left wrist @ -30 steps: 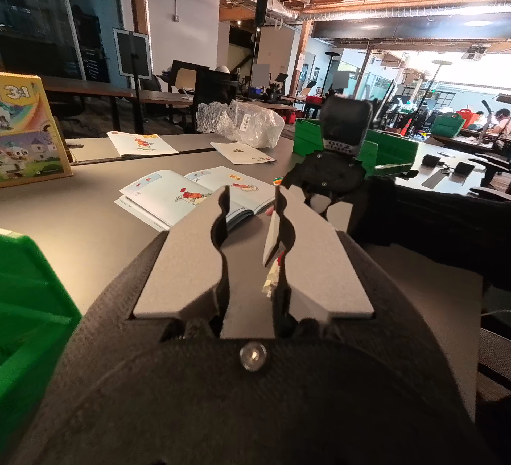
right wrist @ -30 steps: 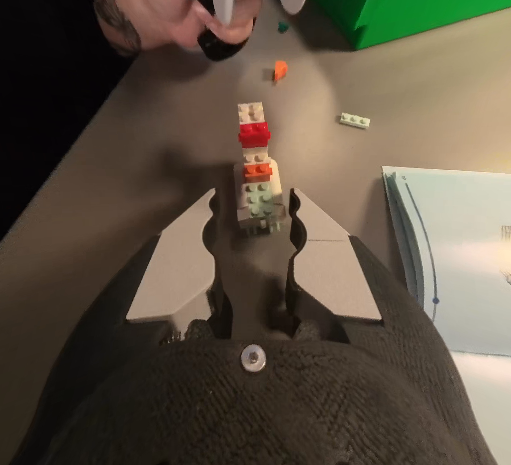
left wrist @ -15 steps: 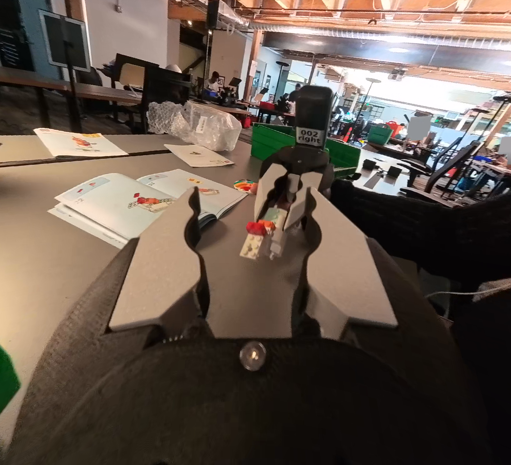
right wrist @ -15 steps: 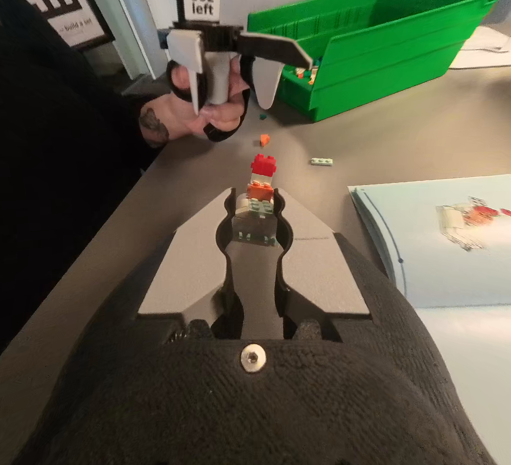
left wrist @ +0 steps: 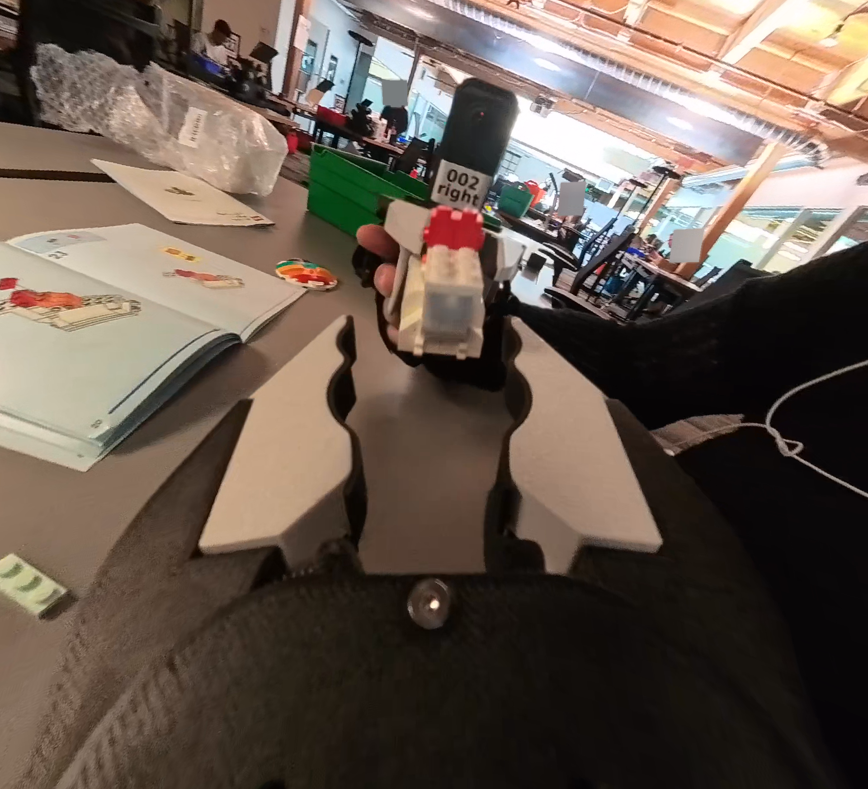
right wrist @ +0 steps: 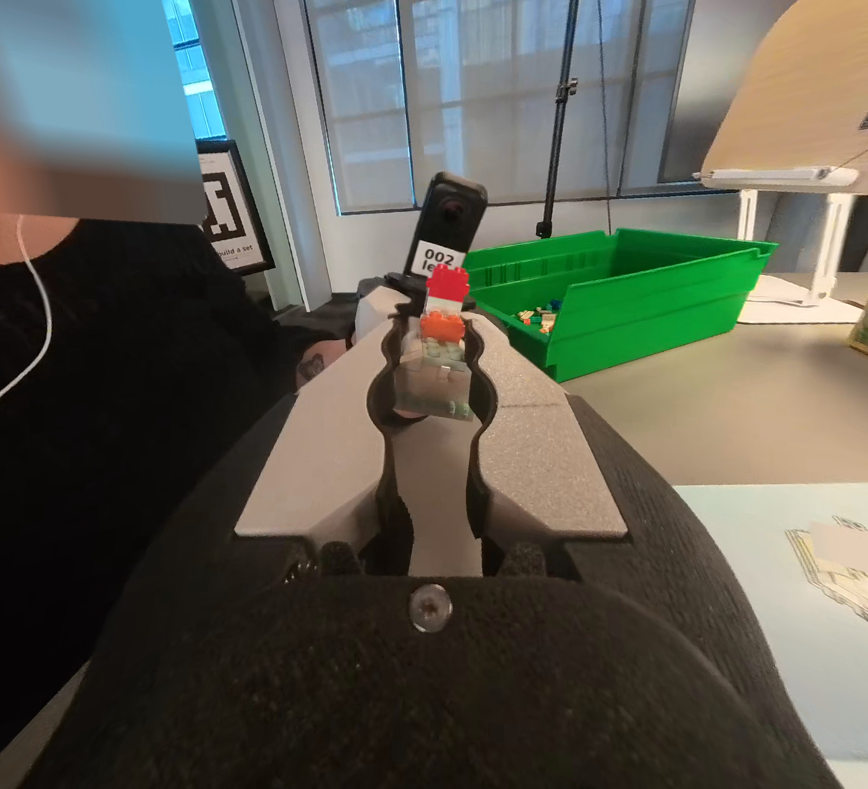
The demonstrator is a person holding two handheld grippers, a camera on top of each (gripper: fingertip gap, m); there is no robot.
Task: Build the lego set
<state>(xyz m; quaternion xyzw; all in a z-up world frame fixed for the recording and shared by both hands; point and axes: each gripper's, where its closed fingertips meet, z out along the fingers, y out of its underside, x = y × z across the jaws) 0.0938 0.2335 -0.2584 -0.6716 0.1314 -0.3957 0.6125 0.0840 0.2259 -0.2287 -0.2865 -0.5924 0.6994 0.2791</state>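
Office light falls from tall windows onto a grey table [right wrist: 704, 391], above which a small lego build [right wrist: 439, 362] is held up in the air. It is a short stack: pale green and translucent pieces at the base, then orange, white and a red brick at the far end. The right tongs [right wrist: 434, 344] are closed on its lower part, one grey finger on each side, so the stack juts forward, off the table. Facing it, the left tongs [left wrist: 430, 334] are spread wide with nothing between them, the build just ahead of their tips in the left wrist view; this looks like a handover or a joint grip being lined up, so the piece can be turned or pressed. A hand [left wrist: 380, 264] wraps the right tool's handle. Farther out, an open instruction booklet [left wrist: 117, 306] lies flat for reference, a loose pale green plate [left wrist: 28, 583] sits by the table's near edge, and a green bin [right wrist: 634, 297] holding spare pieces stands well apart.
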